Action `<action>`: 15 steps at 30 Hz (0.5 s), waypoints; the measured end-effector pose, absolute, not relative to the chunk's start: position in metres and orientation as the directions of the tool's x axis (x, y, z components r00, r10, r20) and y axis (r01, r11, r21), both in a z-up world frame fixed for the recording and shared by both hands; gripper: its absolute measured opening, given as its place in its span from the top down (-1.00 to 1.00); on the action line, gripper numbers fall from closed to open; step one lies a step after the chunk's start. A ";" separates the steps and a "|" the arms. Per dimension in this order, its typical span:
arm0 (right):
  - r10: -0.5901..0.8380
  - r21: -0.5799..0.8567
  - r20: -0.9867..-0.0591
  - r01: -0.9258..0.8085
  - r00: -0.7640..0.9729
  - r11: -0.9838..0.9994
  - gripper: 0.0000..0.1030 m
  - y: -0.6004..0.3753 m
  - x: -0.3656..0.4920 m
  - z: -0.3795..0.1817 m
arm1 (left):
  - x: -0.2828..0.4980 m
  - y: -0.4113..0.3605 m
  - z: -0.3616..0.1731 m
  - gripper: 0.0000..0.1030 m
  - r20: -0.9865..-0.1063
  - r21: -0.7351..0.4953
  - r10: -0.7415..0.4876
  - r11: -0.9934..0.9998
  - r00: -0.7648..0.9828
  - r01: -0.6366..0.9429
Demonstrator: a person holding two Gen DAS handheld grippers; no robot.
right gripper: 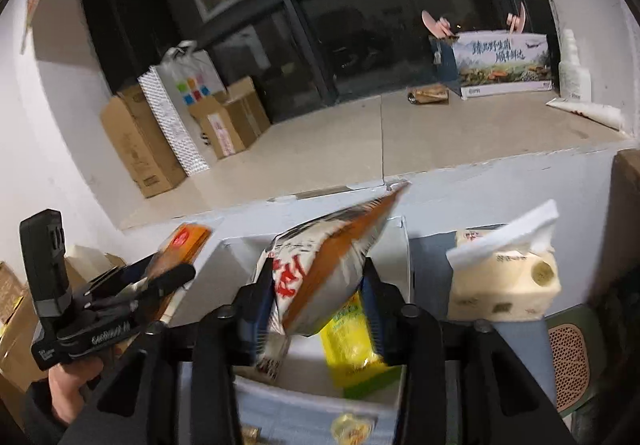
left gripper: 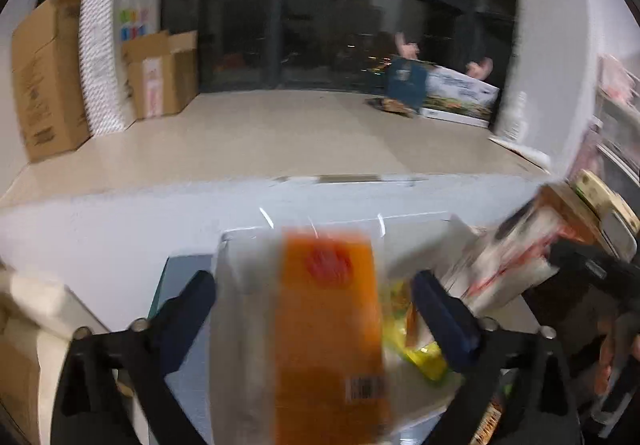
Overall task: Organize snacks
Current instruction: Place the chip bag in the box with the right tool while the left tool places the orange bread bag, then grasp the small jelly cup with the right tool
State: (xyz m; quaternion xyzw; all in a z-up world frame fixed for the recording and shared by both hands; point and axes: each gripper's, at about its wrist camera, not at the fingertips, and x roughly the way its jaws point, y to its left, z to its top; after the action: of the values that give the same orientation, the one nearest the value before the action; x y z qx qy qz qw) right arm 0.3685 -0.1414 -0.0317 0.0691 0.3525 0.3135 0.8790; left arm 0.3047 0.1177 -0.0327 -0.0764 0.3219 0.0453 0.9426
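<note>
In the left wrist view, my left gripper [left gripper: 314, 281] stands open and wide. A blurred orange packet [left gripper: 328, 325] in clear wrap hangs between its fingers, with a gap on the right side. It is above a white box [left gripper: 240, 235] that holds a yellow packet [left gripper: 420, 357]. My right gripper [right gripper: 318, 271] is shut on a white and orange snack bag [right gripper: 320, 269] with red lettering, tilted over the same white box [right gripper: 405, 245] and yellow packet [right gripper: 352, 345]. The left gripper [right gripper: 168, 273] appears at the left of the right wrist view, with the orange packet [right gripper: 184, 241] at its fingers.
A cream tissue pack [right gripper: 504, 281] sits right of the box. Cardboard boxes [right gripper: 136, 141] and a white bag [right gripper: 192, 73] stand against the far left wall. A printed carton [right gripper: 500, 61] stands at the far right. A low white ledge [right gripper: 480, 177] runs behind the box.
</note>
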 end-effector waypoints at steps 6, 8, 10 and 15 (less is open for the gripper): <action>0.586 0.318 -0.583 -0.506 0.563 0.802 -1.00 -0.151 0.361 -0.038 | 0.274 0.133 -0.039 -1.00 -0.592 -0.170 0.005 0.977 0.806 -0.131; 0.586 0.303 -0.568 -0.516 0.577 0.801 -1.00 -0.155 0.354 -0.032 | 0.262 0.129 -0.033 -1.00 -0.578 -0.154 0.004 0.982 0.816 -0.113; 0.600 0.304 -0.553 -0.530 0.578 0.792 -1.00 -0.160 0.344 -0.021 | 0.247 0.122 -0.024 -1.00 -0.549 -0.139 0.003 0.986 0.836 -0.095; 0.647 0.274 -0.493 -0.602 0.582 0.750 -1.00 -0.171 0.298 0.002 | 0.201 0.096 -0.005 -1.00 -0.494 -0.127 -0.063 0.992 0.867 -0.001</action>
State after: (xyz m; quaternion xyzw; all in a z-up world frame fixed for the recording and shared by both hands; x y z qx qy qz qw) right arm 0.2978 -0.1707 0.0025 0.0386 0.2926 0.3513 0.8886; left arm 0.2007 0.0957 -0.0046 -0.0617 0.2572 -0.0161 0.9642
